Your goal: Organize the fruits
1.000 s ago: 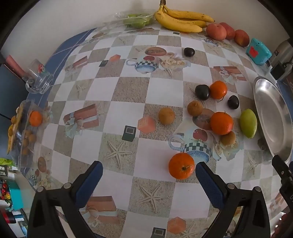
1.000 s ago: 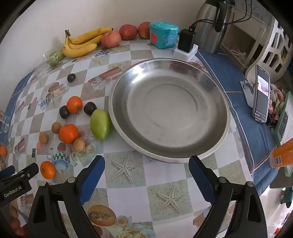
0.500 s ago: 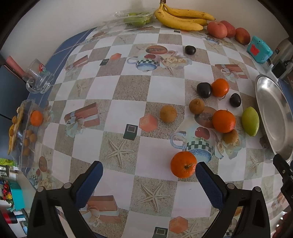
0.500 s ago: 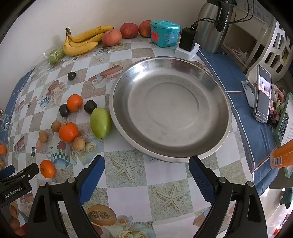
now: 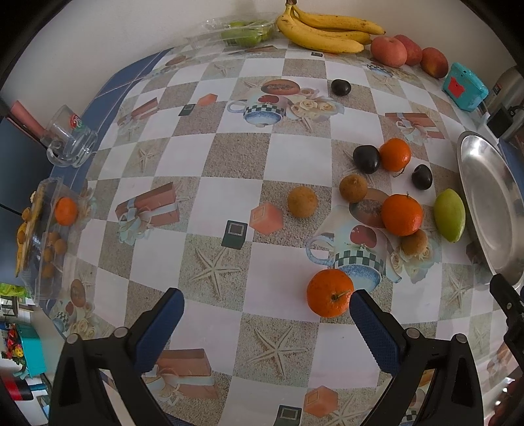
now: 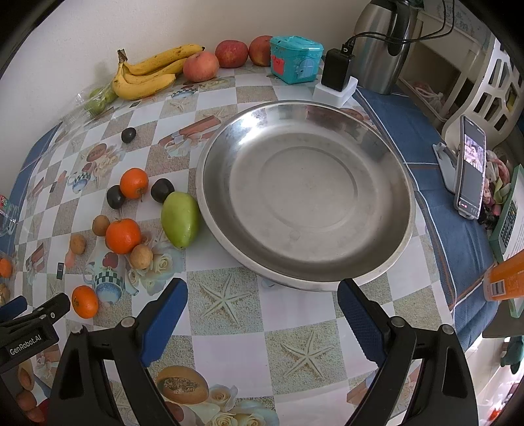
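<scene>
Loose fruit lies on the patterned tablecloth: three oranges, the nearest [image 5: 330, 292] just ahead of my open, empty left gripper [image 5: 267, 314], close to its right finger. A green mango [image 5: 449, 215] lies against the empty steel plate [image 5: 491, 196]. Dark plums [image 5: 366, 159] and small brown fruits [image 5: 302, 202] are scattered around. In the right wrist view the plate [image 6: 376, 164] fills the middle, with the mango [image 6: 180, 219] at its left rim. My right gripper [image 6: 262, 311] is open and empty before the plate's near rim.
Bananas [image 5: 324, 31], apples [image 5: 389, 50] and a teal box [image 5: 463, 86] line the back wall. A glass mug [image 5: 68, 141] and a plastic fruit box [image 5: 42, 229] sit at the left edge. A kettle [image 6: 380, 42], charger [image 6: 337, 72] and phone [image 6: 470, 167] stand right.
My left gripper has crept forward and slightly left; the nearest orange now sits closer to its right finger. The right gripper has edged forward slightly toward the plate.
</scene>
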Demonstrator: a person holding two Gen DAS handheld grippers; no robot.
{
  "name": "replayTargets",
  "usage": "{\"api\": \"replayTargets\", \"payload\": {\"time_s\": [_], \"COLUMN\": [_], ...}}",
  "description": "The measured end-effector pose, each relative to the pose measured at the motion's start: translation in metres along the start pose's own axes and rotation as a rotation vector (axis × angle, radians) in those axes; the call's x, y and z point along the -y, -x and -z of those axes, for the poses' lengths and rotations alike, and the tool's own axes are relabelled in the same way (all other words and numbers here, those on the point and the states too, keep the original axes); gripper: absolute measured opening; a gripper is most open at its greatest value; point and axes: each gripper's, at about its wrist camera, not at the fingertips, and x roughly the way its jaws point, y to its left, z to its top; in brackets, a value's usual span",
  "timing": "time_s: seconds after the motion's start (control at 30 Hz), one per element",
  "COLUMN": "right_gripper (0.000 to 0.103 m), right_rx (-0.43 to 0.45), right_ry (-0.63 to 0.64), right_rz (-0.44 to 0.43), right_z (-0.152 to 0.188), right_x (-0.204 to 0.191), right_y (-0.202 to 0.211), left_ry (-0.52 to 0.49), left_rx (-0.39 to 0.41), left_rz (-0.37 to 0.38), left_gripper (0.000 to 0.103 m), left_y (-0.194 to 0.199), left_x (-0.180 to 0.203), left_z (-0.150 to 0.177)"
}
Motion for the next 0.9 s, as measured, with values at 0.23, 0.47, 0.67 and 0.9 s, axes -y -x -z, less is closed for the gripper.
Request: {"api": "replayTargets", "payload": {"time_s": [0.23, 0.47, 0.67, 0.9], "right_gripper": [0.093, 0.093, 0.093, 0.093], "right_rx": [-0.001, -0.003, -0.004, -0.004], "right_ry": [0.001, 0.0, 0.0, 0.0], "right_rz": [0.0, 0.0, 0.0, 0.0], "right_z": [0.0, -0.0015, -0.0015, -0.001], "right_x": [0.0001, 0.0005, 0.0005, 0.0003], "right_y": [0.0, 0.0003, 0.0002, -0.0001], "left_ry": [-0.002, -0.002, -0.001, -0.001], "left_rx": [-0.002, -0.002, -0.002, -0.003], "left_rz": [-0.003, -0.003, -0.003, -0.003], "left_gripper": [0.102, 0.102, 0.102, 0.102], "left_y": [-0.0002, -0.0004, -0.0004, -0.0004], "left_x": [0.0013, 0.0012, 0.0013, 0.0016], "left_z": [0.0003, 0.0005, 0.0003, 0.0]}}
